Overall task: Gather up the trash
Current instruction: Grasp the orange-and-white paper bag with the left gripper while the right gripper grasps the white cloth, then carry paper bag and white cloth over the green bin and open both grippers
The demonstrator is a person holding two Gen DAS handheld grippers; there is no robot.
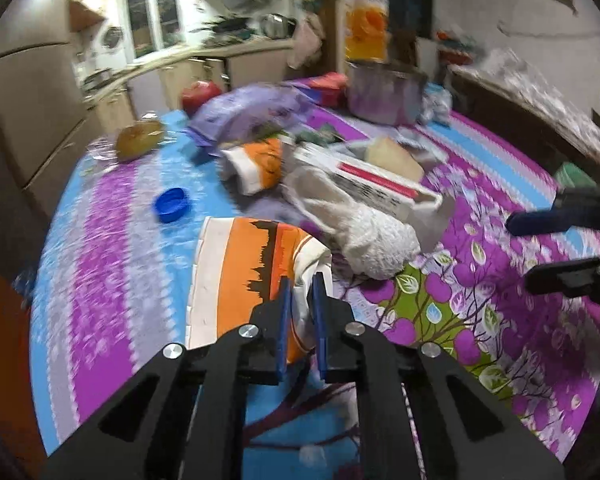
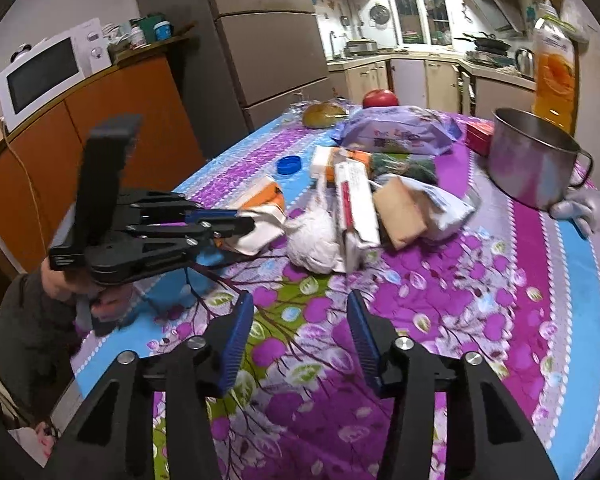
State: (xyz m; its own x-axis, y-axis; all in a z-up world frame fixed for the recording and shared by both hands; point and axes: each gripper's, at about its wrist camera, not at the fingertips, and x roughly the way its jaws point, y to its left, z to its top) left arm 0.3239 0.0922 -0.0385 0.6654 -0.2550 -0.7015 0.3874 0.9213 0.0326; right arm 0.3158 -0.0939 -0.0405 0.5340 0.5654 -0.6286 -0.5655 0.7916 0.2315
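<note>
left gripper [image 1: 301, 280]: clamped tight on the crumpled near edge of the orange-and-white carton [image 1: 244, 276], down at the near left of the table [image 2: 572, 264]; its person's hand [image 2: 60, 280] and dark sleeve show at the left edge.
blue cap [image 2: 289, 165]: lies alone on the cloth just beyond that carton, mouth up.
trash pile: mid-table, right of the carton. Crumpled white tissue [image 2: 314, 244] in front, touching a long white box with red stripe [image 2: 354, 200]; a tan block [image 2: 400, 214] leans against the box's right side. A second orange-and-white carton [image 1: 256, 166] lies behind.
purple bag [image 2: 400, 130]: farther back, with a red apple [image 2: 380, 99] and a bread roll [image 2: 324, 114] beyond it.
right gripper [image 2: 300, 304]: jaws about half apart, nothing between them, above bare cloth nearer than the pile.
steel pot [image 2: 536, 160]: far right of the table, juice bottle [image 2: 554, 68] behind it.
</note>
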